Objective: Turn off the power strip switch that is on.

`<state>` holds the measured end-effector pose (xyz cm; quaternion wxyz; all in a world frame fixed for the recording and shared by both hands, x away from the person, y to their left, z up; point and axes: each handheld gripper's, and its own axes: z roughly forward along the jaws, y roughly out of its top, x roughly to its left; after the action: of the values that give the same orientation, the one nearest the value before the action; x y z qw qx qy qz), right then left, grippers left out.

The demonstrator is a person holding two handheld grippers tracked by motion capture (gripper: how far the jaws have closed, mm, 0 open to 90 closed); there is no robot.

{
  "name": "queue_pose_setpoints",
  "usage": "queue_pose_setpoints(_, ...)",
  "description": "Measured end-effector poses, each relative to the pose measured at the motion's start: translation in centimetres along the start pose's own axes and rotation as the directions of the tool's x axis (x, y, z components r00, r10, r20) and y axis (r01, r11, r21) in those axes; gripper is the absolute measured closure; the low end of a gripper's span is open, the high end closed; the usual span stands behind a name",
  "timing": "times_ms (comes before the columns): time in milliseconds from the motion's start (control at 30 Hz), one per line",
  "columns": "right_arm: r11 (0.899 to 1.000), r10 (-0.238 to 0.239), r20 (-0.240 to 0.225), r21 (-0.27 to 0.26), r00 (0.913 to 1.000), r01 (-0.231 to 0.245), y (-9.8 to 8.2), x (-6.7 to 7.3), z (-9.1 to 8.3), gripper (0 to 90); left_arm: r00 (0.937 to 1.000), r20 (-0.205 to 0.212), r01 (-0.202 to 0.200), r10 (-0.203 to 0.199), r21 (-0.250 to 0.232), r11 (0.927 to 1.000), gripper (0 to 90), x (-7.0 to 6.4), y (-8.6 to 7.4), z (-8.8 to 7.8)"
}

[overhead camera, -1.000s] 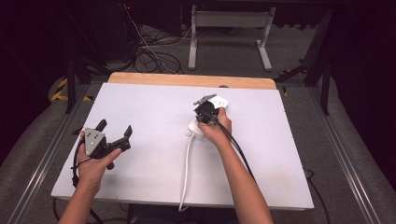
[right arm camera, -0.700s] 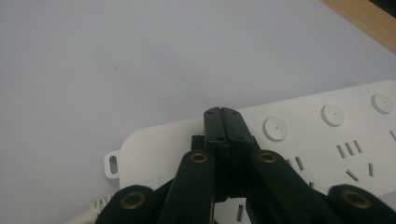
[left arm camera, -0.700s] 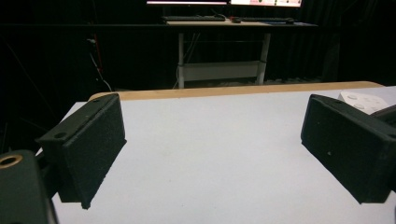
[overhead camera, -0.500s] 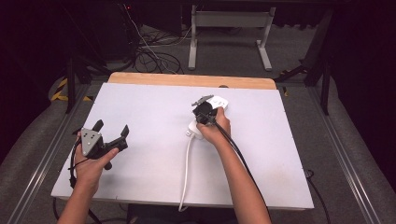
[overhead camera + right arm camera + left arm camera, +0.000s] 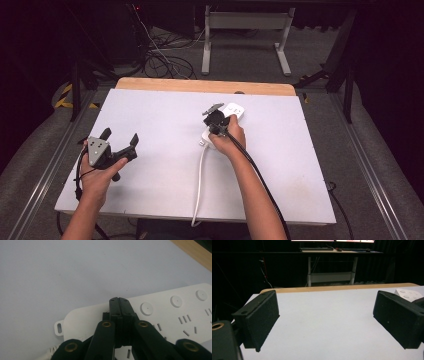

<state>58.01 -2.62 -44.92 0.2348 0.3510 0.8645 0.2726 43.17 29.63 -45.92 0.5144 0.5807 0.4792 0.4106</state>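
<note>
The white cord (image 5: 199, 185) ran from the table's near edge up to the power strip (image 5: 235, 111), which lay past the middle of the white table (image 5: 165, 115). The right gripper (image 5: 119, 302) pressed down on the strip's cord end, jaws fully together with nothing between them. Well to the left of the strip, the left gripper (image 5: 120, 142) was held over the table, jaws wide apart and empty.
</note>
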Motion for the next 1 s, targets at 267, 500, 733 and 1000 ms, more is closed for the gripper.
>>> queue_pose_setpoints(267,1.0,0.019,-0.008,0.007,0.9998,-0.019,0.06,-0.14,0.01,90.0,1.0,-0.003,-0.005,0.005,0.009,0.9999,7.2,-0.05,-0.03,0.0)
queue_pose_setpoints(500,1.0,0.029,-0.012,0.013,0.9995,-0.028,0.13,-0.24,0.02,90.0,1.0,0.001,-0.007,0.007,0.01,0.9999,7.3,-0.17,-0.08,0.1)
queue_pose_setpoints(733,0.998,0.062,-0.029,0.013,0.9977,-0.062,0.09,-0.46,0.04,90.0,1.0,0.001,-0.008,0.008,0.012,0.9999,7.3,-0.15,-0.09,0.12)
queue_pose_setpoints(1000,0.998,0.064,-0.031,0.014,0.9974,-0.064,0.05,-0.43,0.01,90.0,1.0,0.002,-0.009,0.009,0.013,0.9999,7.3,-0.16,-0.09,0.14)
